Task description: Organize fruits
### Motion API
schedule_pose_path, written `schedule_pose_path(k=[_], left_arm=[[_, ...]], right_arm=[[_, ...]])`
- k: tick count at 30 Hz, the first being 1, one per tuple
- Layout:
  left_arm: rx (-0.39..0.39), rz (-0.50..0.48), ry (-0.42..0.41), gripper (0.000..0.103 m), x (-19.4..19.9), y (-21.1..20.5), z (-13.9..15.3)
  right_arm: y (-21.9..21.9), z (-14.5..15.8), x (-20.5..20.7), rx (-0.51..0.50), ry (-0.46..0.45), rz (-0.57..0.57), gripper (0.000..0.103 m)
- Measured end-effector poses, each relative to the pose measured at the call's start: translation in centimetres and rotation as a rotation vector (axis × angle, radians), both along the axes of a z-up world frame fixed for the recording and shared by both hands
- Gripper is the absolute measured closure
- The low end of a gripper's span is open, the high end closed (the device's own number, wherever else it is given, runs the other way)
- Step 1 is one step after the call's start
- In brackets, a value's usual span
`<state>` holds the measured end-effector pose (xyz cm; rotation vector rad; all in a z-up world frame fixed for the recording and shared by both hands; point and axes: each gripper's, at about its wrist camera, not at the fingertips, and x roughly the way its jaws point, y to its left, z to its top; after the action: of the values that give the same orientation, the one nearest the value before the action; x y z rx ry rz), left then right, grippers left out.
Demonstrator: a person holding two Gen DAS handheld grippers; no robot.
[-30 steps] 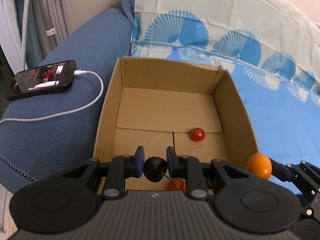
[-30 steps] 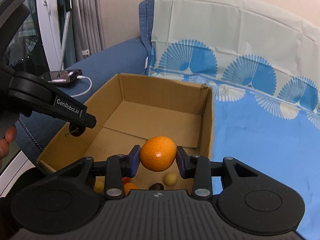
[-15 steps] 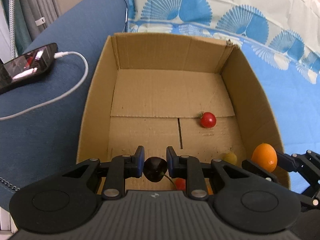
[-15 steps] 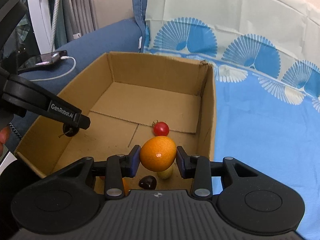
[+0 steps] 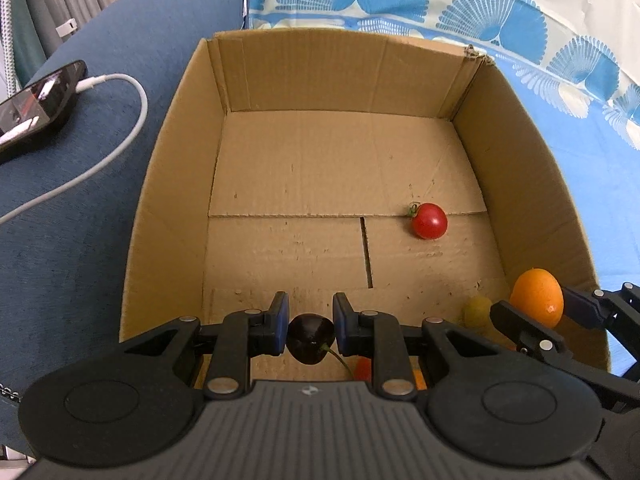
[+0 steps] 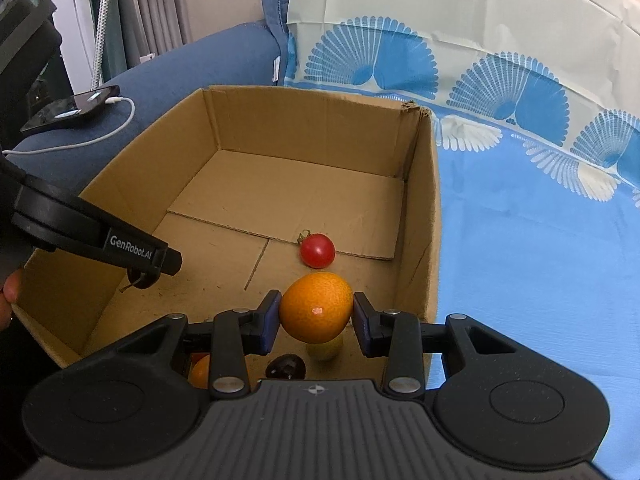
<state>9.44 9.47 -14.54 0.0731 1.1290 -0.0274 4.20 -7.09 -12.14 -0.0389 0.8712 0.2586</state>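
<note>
My left gripper (image 5: 307, 323) is shut on a dark cherry (image 5: 311, 338) with a green stem, held low over the near part of the cardboard box (image 5: 176, 184). My right gripper (image 6: 316, 318) is shut on an orange kumquat (image 6: 316, 306) above the box's (image 6: 420, 208) near right corner; from the left wrist view that kumquat (image 5: 537, 297) shows at the right wall. On the box floor lie a red cherry tomato (image 5: 429, 221) (image 6: 317, 250), a yellow-green fruit (image 5: 477, 311) (image 6: 325, 350), a second dark cherry (image 6: 286, 366) and an orange fruit (image 6: 200, 372), partly hidden by the grippers.
The box sits on a blue sofa (image 5: 72, 240) beside a blue-and-white patterned sheet (image 6: 540, 220). A black phone (image 5: 36, 108) with a white charging cable (image 5: 120, 148) lies on the sofa arm to the left. A person's fingers (image 6: 10, 292) show at the left edge.
Both grippers have sunk toward the box with their fruits still held. The box now fills more of each view, and more fruits on its floor show.
</note>
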Motion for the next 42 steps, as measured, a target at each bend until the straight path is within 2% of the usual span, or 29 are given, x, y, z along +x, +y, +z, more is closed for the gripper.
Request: schedule_pose_path(k=[9,10,11,13,14,15,17,27,42], left_arm=[[0.016,-0.005,0.018,0.077,0.4,-0.1,-0.7],[0.019,-0.004,0.014,0.071,0.4,-0.1,-0.7],[0.021,-0.001,0.012,0.062,0.5,-0.1,-0.7],[0.021,0.009,0.009,0.002,0.5,0.0,-0.4],[0.029,0.021,-0.003,0.001,0.4,0.1,-0.2],[0.039,0.027,-0.026,0.0,0.1,0.1,0.3],[0.053,0.007,-0.029,0.0,-0.2,-0.1,0.8],[0.04,-0.009,-0.06,0.0,-5.4,-0.6,3.9],[0.031,0.038,-0.167,0.0,-14.4,-0.5,7.2]], right_arm=[[0.0,-0.4,0.4,0.0,0.012,0.001,0.063],[0.1,-0.3,0.5,0.002,0.013,-0.001,0.063],[0.0,-0.3,0.5,0.004,0.011,-0.004,0.063],[0.1,0.0,0.3,-0.003,-0.006,-0.011,0.052],[0.1,0.2,0.2,-0.011,-0.017,-0.009,0.038],[0.2,0.5,0.0,-0.014,-0.029,-0.003,0.029],[0.4,1.1,-0.5,-0.041,-0.061,0.001,0.02],[-0.2,4.1,-5.8,-0.052,-0.117,-0.026,0.011],[-0.6,7.6,-13.5,-0.047,-0.2,-0.019,0.007]])
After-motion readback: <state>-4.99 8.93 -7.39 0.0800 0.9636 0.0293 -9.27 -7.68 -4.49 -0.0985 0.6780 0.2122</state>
